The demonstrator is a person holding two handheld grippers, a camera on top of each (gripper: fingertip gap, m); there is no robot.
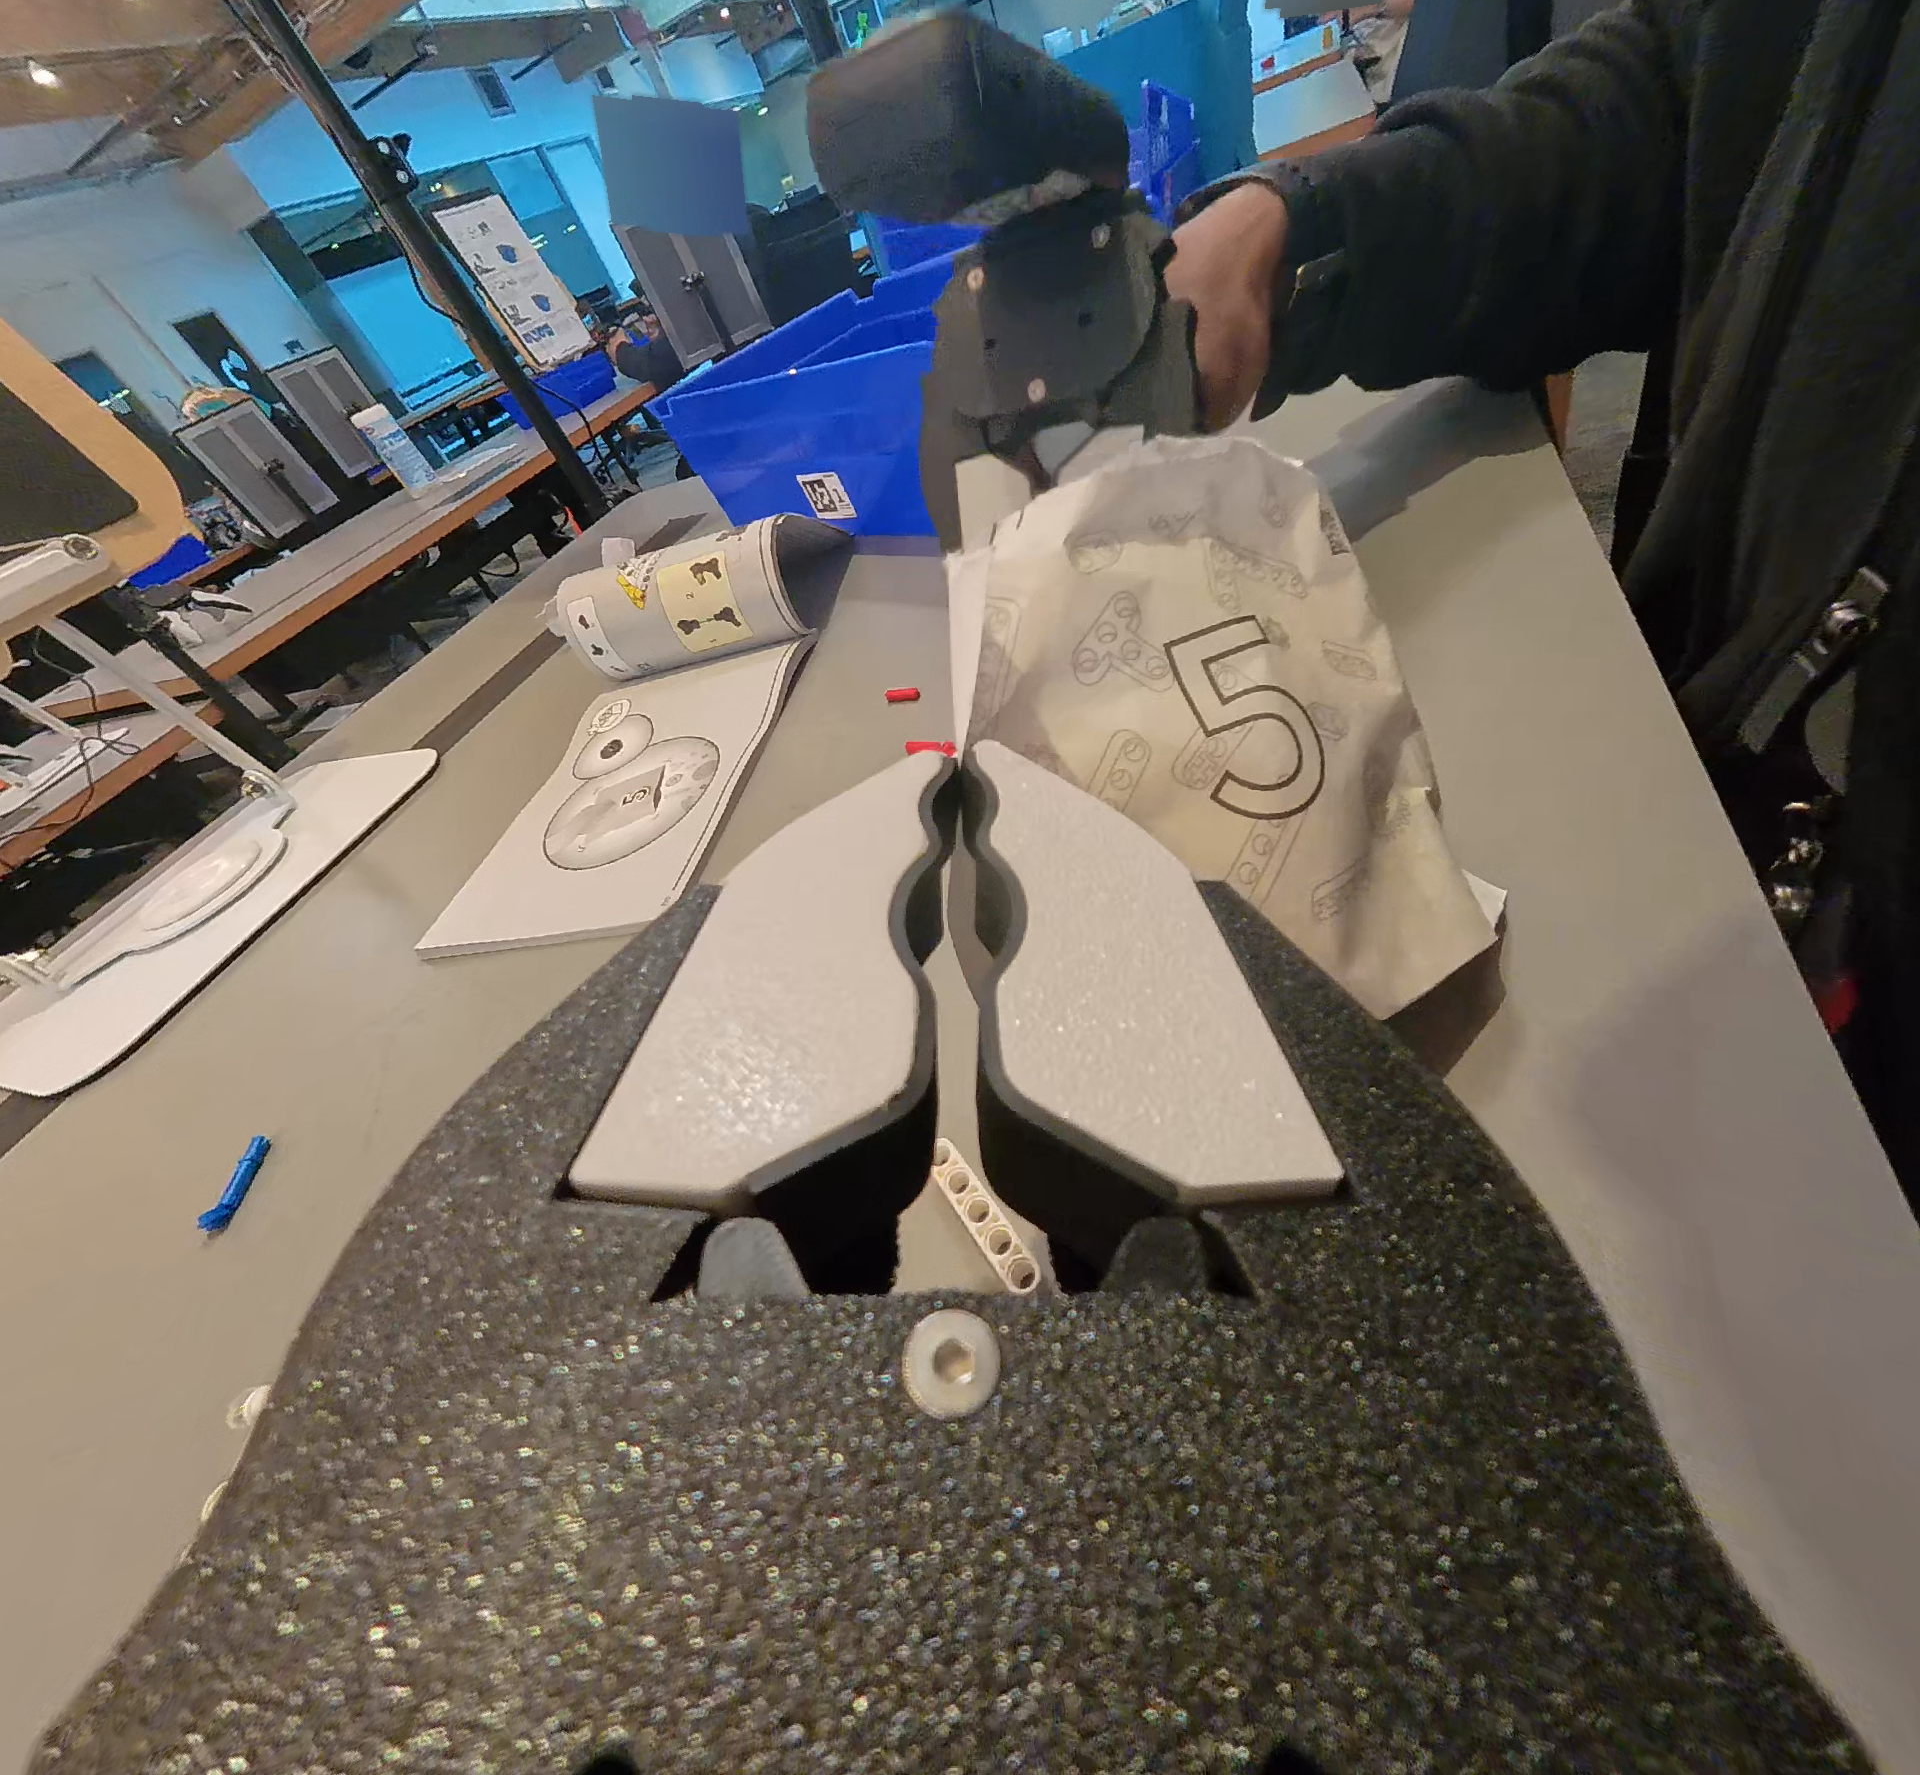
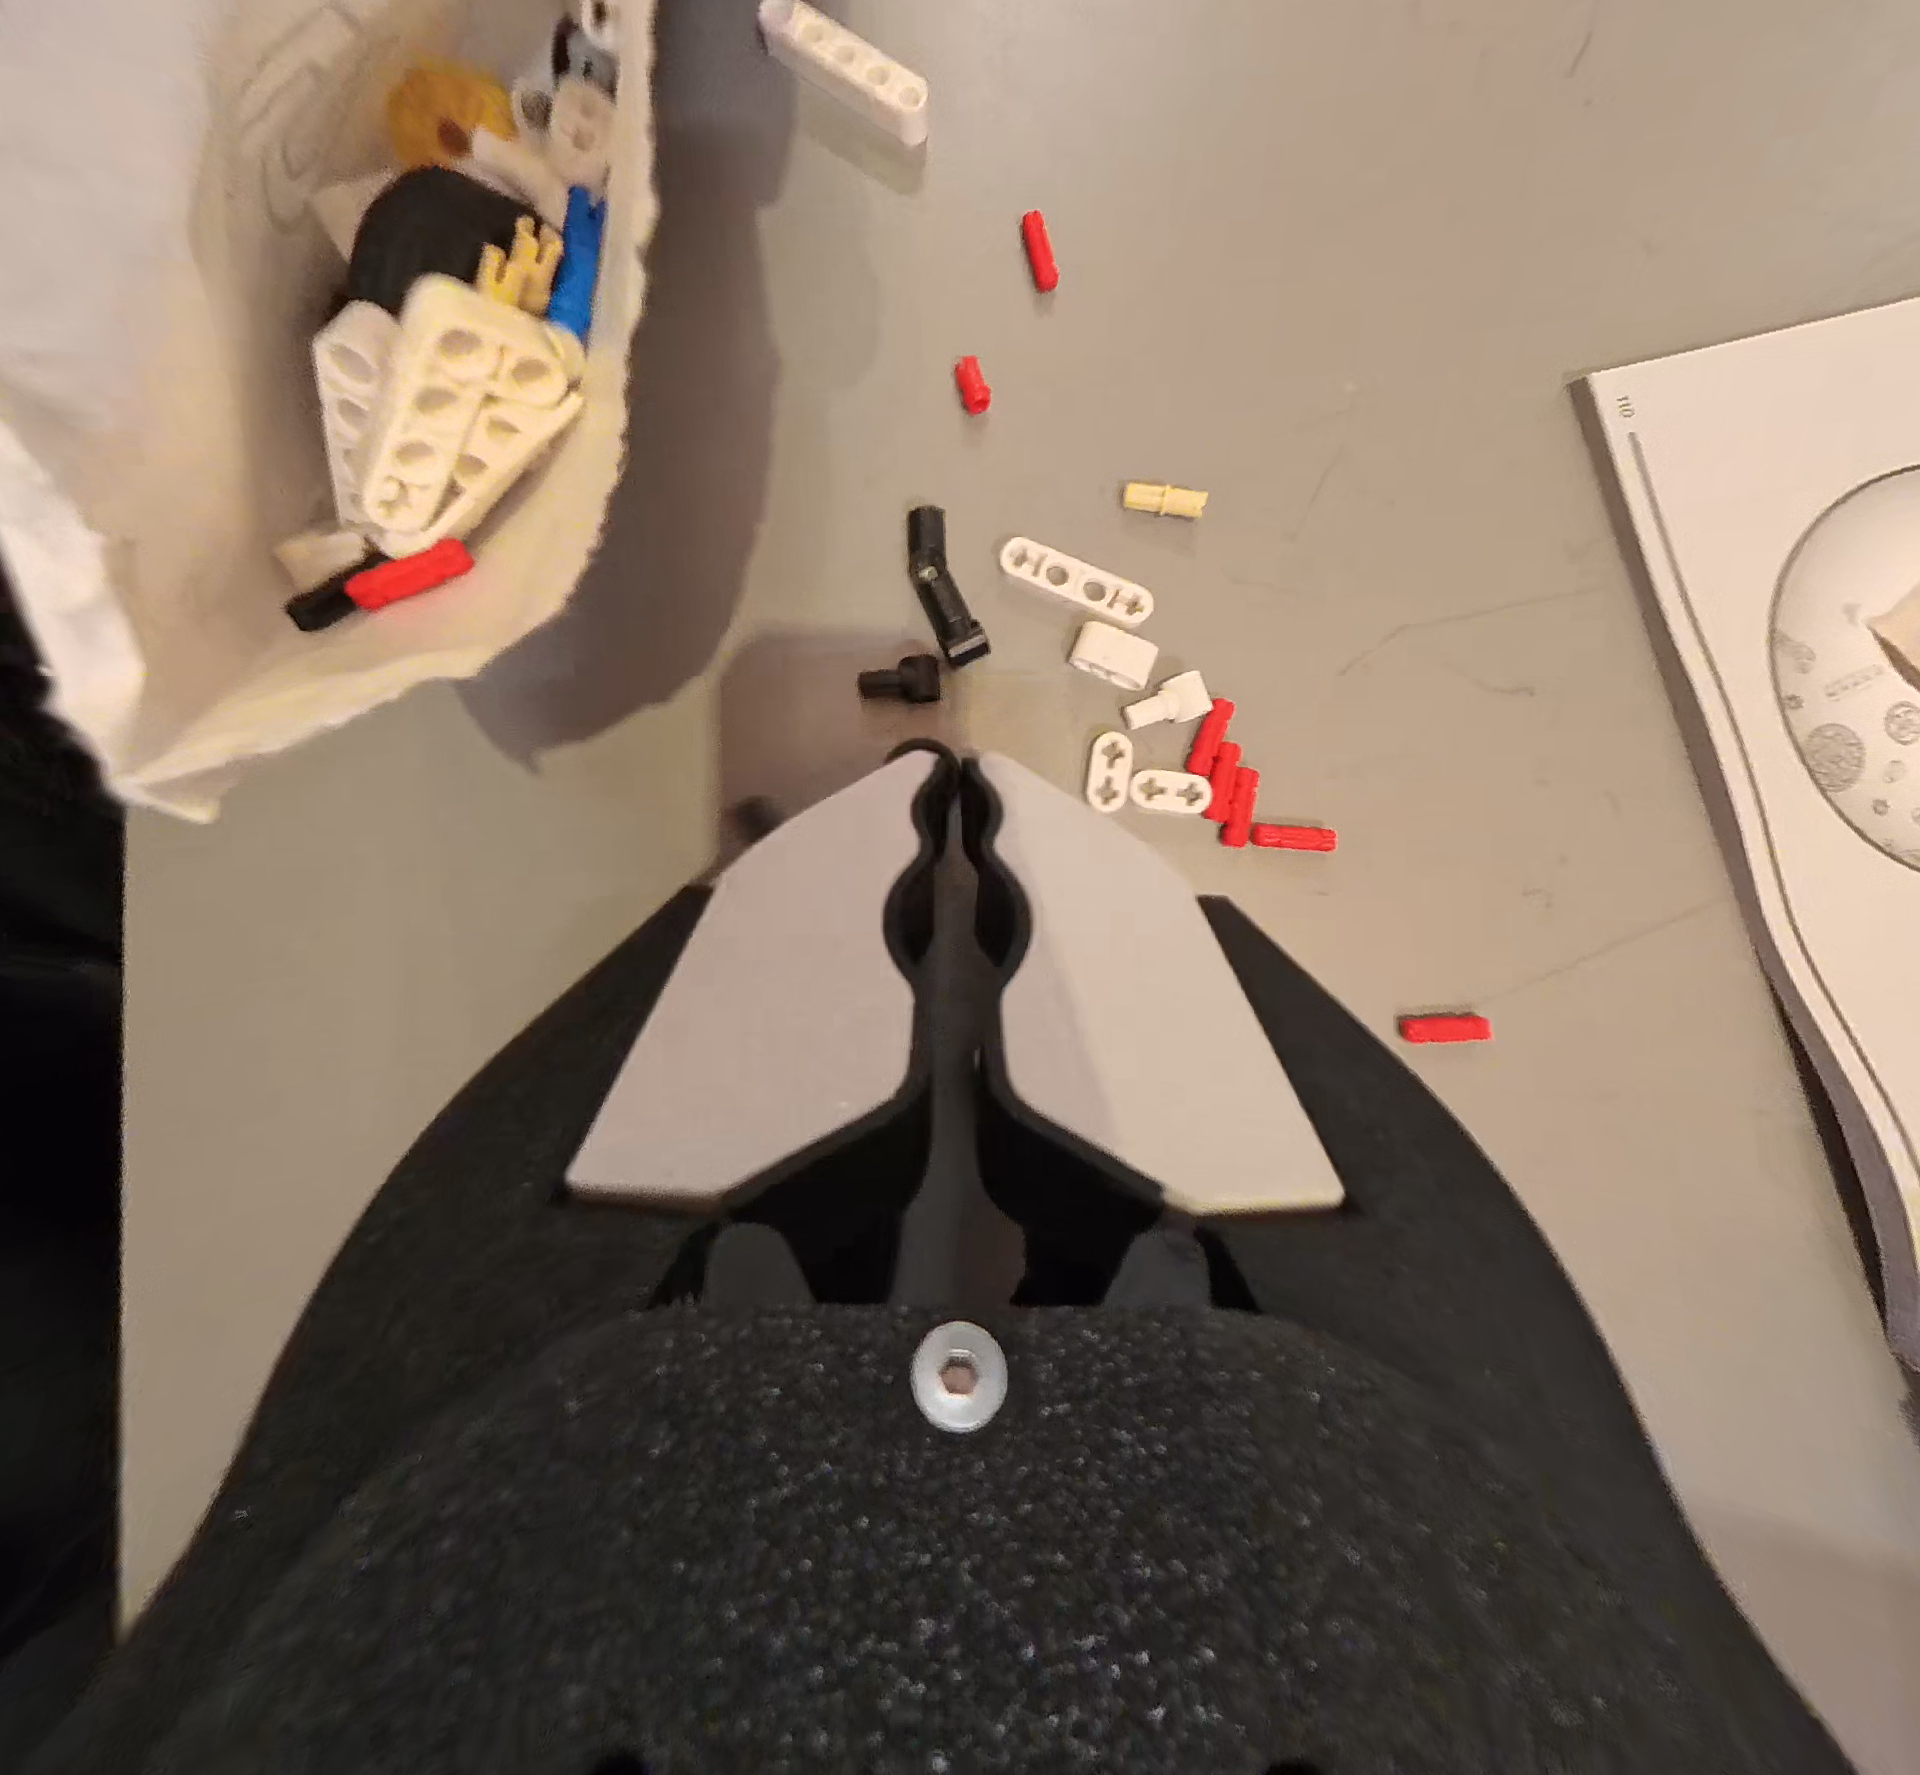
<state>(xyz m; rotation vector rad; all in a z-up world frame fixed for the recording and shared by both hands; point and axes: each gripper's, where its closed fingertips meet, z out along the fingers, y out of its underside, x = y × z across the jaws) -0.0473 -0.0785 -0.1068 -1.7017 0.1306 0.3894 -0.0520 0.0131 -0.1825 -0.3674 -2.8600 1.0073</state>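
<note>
Here the left gripper (image 1: 957, 769) is pinching the edge of a white paper bag (image 1: 1226, 686), holding it up over the grey table (image 2: 1351, 167); the right gripper (image 2: 957, 769) is hanging with fingers pressed together above small black pieces (image 2: 904, 681); loose red pins (image 2: 1231, 790) are lying beside.

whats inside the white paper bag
The white paper bag holds loose building-toy parts: white beams with holes, a black round piece, a blue piece, a red pin and a yellow part. Anything under that pile is covered.
</note>
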